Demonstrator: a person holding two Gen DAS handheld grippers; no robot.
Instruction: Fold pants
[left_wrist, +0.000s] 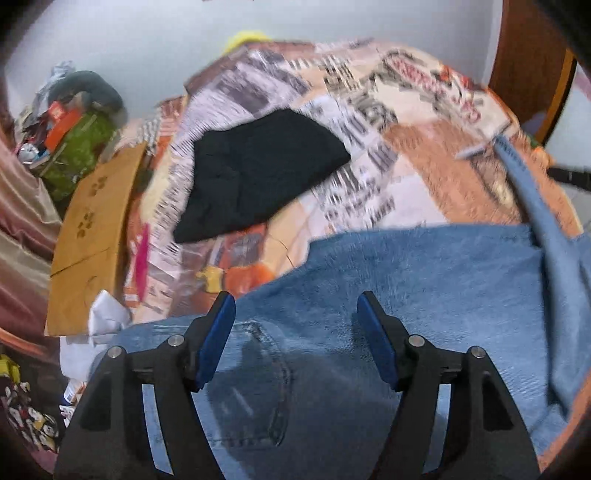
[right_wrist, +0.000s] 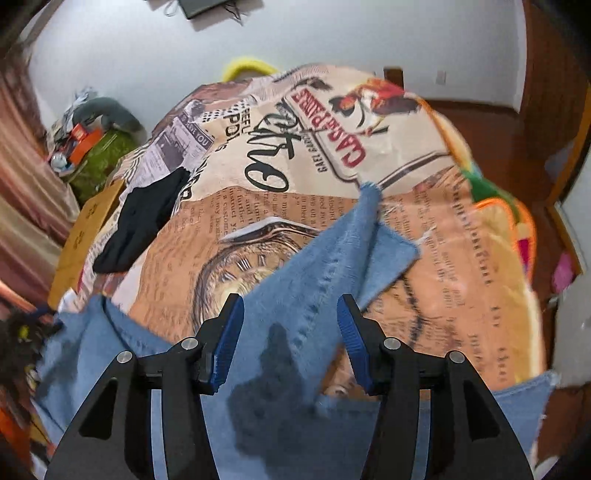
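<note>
The blue denim pants (left_wrist: 406, 288) lie on a bed with a printed newspaper-pattern cover (left_wrist: 424, 155). In the left wrist view my left gripper (left_wrist: 295, 314) is open above the pants, near a back pocket (left_wrist: 258, 376). In the right wrist view my right gripper (right_wrist: 290, 314) is open above a pant leg (right_wrist: 325, 258) that runs away toward the upper right, its hem lying on the cover (right_wrist: 295, 129). Neither gripper holds cloth.
A folded black garment (left_wrist: 255, 173) lies on the cover further back; it also shows in the right wrist view (right_wrist: 144, 225). A cardboard piece (left_wrist: 92, 236) and a cluttered pile (left_wrist: 74, 140) sit at the bed's left. White wall behind, wooden door at right.
</note>
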